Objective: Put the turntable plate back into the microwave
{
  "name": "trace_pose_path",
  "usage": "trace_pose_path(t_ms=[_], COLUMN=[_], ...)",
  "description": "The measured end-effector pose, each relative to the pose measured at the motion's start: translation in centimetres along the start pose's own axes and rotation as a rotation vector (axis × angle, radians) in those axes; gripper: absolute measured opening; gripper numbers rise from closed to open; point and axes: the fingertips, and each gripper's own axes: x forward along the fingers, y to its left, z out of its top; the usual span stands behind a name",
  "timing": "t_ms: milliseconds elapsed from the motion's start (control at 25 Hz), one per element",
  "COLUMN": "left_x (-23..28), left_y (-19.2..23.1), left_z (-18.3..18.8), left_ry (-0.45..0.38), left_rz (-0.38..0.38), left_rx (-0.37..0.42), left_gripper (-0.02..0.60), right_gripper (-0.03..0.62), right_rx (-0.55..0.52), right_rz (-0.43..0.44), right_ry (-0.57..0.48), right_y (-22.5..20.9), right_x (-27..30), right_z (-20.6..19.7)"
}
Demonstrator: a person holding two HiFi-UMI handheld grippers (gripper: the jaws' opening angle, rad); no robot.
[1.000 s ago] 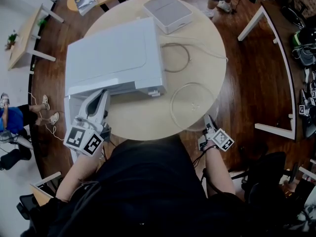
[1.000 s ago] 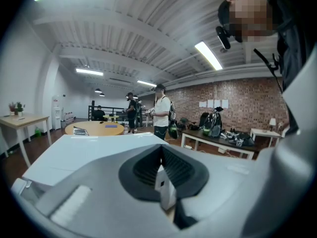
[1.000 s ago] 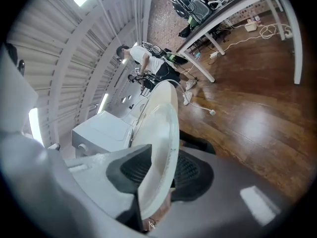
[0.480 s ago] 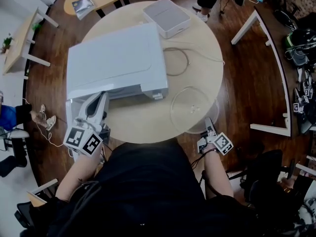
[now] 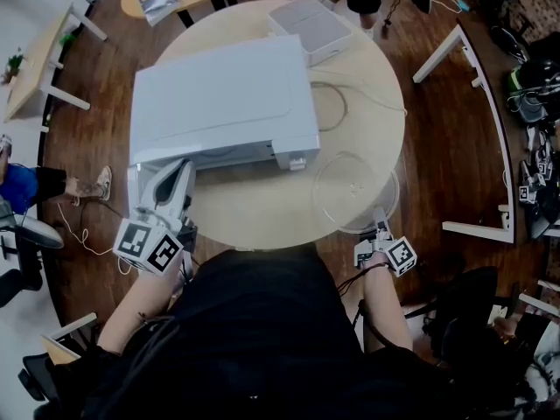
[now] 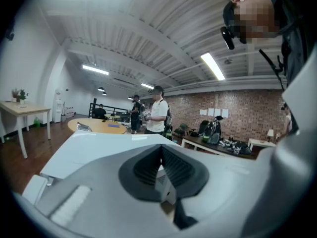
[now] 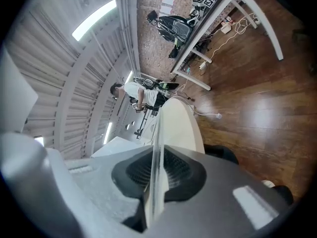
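The white microwave [image 5: 223, 99] stands on the round table [image 5: 262, 208], its door [image 5: 134, 201] swung open at the near left. My left gripper [image 5: 175, 182] is at that door, and the left gripper view shows its jaws [image 6: 161, 175] shut on a white edge, apparently the door. The clear glass turntable plate [image 5: 350, 186] lies at the table's near right, right of the microwave. My right gripper [image 5: 380, 227] has just been closing on the plate's near rim. In the right gripper view the thin glass edge [image 7: 157, 148] runs between the pads.
A flat white box [image 5: 313, 26] sits at the table's far edge, and a loose cable [image 5: 337, 103] curls behind the plate. A white desk frame [image 5: 490, 129] stands on the wooden floor to the right. People stand beyond the table.
The right gripper has closed on the plate's near rim and risen a little with it. The left gripper has shifted slightly along the open door.
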Motion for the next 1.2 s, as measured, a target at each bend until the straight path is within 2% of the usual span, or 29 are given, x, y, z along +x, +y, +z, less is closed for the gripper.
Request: trace_pose_path(t_ms=[160, 920, 1200], left_x=[-0.9, -2.9, -3.5], left_y=[0.2, 1.0, 0.9], left_z=[-0.2, 0.1, -0.3], left_ry=[-0.009, -0.032, -0.031], left_rz=[-0.004, -0.017, -0.043], left_rx=[-0.001, -0.016, -0.022], left_gripper=[0.006, 0.006, 0.006], right_gripper=[0.025, 0.031, 0.031], right_rx=[0.013, 0.215, 0.227], right_rz=[0.012, 0.076, 0.104], right_ry=[-0.029, -0.197, -0.227], right_y=[0.7, 2.1, 3.0], right_x=[-0.1, -3.0, -4.2], right_z=[0.3, -0.5, -0.8])
